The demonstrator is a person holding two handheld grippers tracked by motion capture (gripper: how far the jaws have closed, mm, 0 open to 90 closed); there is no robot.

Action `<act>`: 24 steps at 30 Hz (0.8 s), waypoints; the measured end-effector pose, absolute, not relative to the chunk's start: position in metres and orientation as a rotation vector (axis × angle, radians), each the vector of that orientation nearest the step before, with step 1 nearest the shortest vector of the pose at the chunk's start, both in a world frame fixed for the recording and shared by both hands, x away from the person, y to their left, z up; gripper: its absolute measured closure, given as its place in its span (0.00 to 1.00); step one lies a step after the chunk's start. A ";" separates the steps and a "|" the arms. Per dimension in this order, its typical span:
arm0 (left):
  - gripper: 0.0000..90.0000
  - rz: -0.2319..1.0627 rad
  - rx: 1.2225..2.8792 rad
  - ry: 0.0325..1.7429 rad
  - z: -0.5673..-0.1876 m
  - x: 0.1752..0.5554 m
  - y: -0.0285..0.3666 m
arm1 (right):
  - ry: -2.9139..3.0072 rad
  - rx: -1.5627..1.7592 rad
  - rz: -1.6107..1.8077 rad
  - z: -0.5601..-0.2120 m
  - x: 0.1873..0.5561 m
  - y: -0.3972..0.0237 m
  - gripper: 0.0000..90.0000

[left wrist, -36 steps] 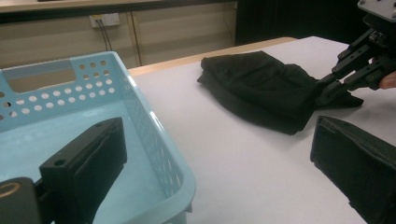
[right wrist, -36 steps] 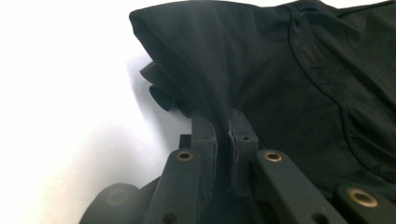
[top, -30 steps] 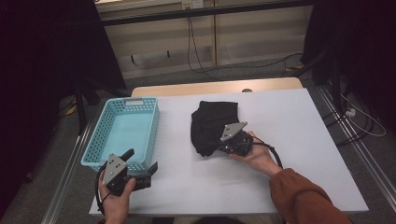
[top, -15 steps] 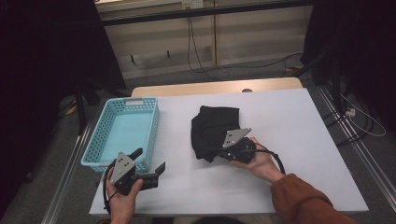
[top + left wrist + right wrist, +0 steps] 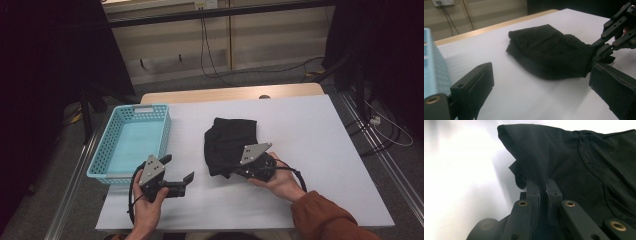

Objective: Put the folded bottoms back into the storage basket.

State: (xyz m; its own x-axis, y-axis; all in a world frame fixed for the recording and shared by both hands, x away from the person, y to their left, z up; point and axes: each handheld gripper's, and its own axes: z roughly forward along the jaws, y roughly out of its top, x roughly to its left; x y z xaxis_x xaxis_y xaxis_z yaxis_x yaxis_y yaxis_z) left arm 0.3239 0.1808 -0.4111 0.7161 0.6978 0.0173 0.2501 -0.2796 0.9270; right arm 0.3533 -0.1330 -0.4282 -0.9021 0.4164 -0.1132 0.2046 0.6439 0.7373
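At frame centre, the right gripper [image 5: 234, 171] pinches the folded black cloth garment [image 5: 229, 142]; the open left gripper [image 5: 181, 176] has edged closer, seemingly preparing a two-handed lift.

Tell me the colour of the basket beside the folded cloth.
Light blue; the basket shows best in the high view.

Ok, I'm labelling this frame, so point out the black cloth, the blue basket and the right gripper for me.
black cloth [image 5: 231, 142], high view, middle of the folded fabric.
blue basket [image 5: 106, 147], high view, its left wall.
right gripper [image 5: 543, 191], right gripper view, between the fingertips pinching the cloth.
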 end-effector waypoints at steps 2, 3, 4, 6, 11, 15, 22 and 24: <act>0.06 0.510 1.855 0.725 -0.411 0.328 0.176 | 2.592 0.494 1.115 -0.428 0.351 -0.133 0.94; 0.07 0.513 1.859 0.719 -0.411 0.330 0.173 | 2.591 0.492 1.115 -0.428 0.350 -0.132 0.94; 0.07 0.504 1.869 0.715 -0.411 0.332 0.171 | 2.592 0.490 1.112 -0.428 0.348 -0.132 0.94; 0.08 0.459 1.887 0.704 -0.411 0.340 0.166 | 2.594 0.490 1.112 -0.428 0.347 -0.132 0.94; 0.09 0.454 1.911 0.699 -0.412 0.360 0.154 | 2.604 0.507 1.127 -0.428 0.342 -0.129 0.94; 0.09 0.457 1.910 0.719 -0.414 0.374 0.150 | 2.605 0.493 1.132 -0.427 0.337 -0.127 0.94; 0.09 0.441 1.890 0.753 -0.419 0.386 0.142 | 2.606 0.482 1.137 -0.426 0.328 -0.128 0.94; 0.08 0.445 1.892 0.758 -0.421 0.389 0.139 | 2.604 0.482 1.140 -0.425 0.327 -0.128 0.94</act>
